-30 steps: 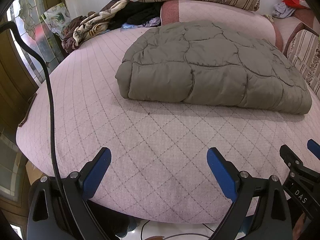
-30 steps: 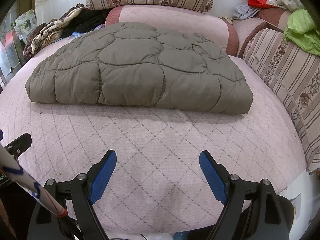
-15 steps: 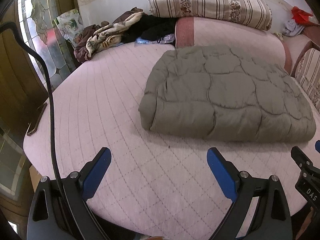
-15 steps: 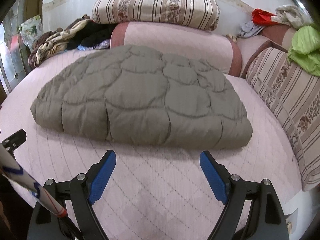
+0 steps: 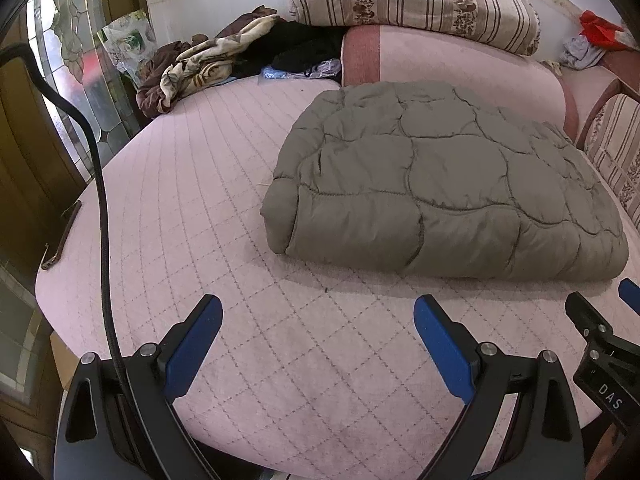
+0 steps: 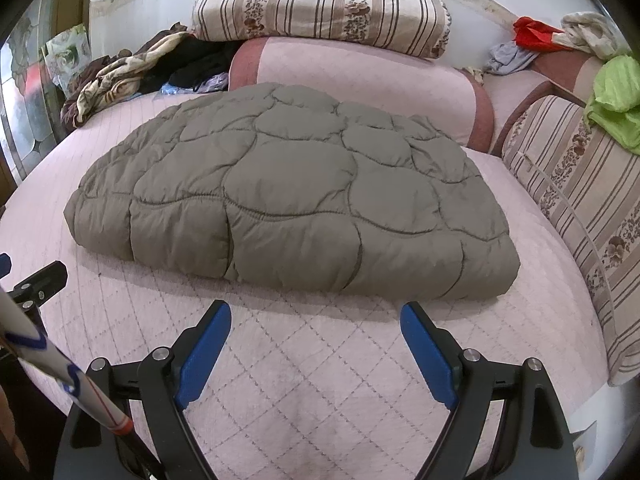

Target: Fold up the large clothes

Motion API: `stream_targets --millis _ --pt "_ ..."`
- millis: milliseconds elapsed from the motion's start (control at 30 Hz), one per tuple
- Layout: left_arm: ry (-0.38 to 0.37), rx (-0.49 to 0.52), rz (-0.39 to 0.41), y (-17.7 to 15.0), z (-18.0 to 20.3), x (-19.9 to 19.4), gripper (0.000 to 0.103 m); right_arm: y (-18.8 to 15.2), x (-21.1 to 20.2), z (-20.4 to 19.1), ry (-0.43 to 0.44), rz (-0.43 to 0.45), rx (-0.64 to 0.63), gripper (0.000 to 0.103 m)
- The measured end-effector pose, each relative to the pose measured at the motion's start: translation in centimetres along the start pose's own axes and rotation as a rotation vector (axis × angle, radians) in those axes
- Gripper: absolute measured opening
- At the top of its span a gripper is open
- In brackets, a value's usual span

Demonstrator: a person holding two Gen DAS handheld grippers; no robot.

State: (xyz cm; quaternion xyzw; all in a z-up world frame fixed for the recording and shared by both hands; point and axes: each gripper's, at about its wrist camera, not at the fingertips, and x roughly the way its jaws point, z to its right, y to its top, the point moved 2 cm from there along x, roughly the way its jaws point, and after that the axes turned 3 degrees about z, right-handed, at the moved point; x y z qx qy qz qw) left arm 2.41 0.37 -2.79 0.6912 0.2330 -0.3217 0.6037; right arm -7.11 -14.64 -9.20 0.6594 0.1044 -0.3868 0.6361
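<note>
Both sets of jaws stand spread wide with nothing between them, the left gripper [image 5: 318, 316] and right gripper [image 6: 316, 322] hanging side by side over the bare near part of the pink quilted bed [image 5: 192, 208], clear of the folded grey coat [image 6: 288, 196], which lies flat past them toward the far right. No object lies between the blue pads and the coat. Beyond it a pink bolster [image 6: 360, 76] carries a striped pillow [image 6: 320, 4], a heap of clothes [image 5: 208, 64] lies at the far left, a striped cushion [image 6: 580, 208] flanks the right, and a green cloth [image 6: 616, 100] sits above that.
</note>
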Motion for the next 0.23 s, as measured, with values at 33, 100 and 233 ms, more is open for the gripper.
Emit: stream_targets --millis 33,100,233 --pt "0.001 -0.001 0.001 -0.04 -0.01 0.03 0.096 -0.09 0.07 0.02 0.0 -0.003 0.0 0.09" --pt "0.008 0.002 0.003 -0.06 -0.1 0.11 0.096 -0.21 0.25 -0.01 0.001 -0.008 0.001 0.09" --pt "0.011 0.011 -0.004 -0.25 0.01 0.32 0.096 -0.39 0.51 -0.06 0.003 -0.019 -0.001 0.09"
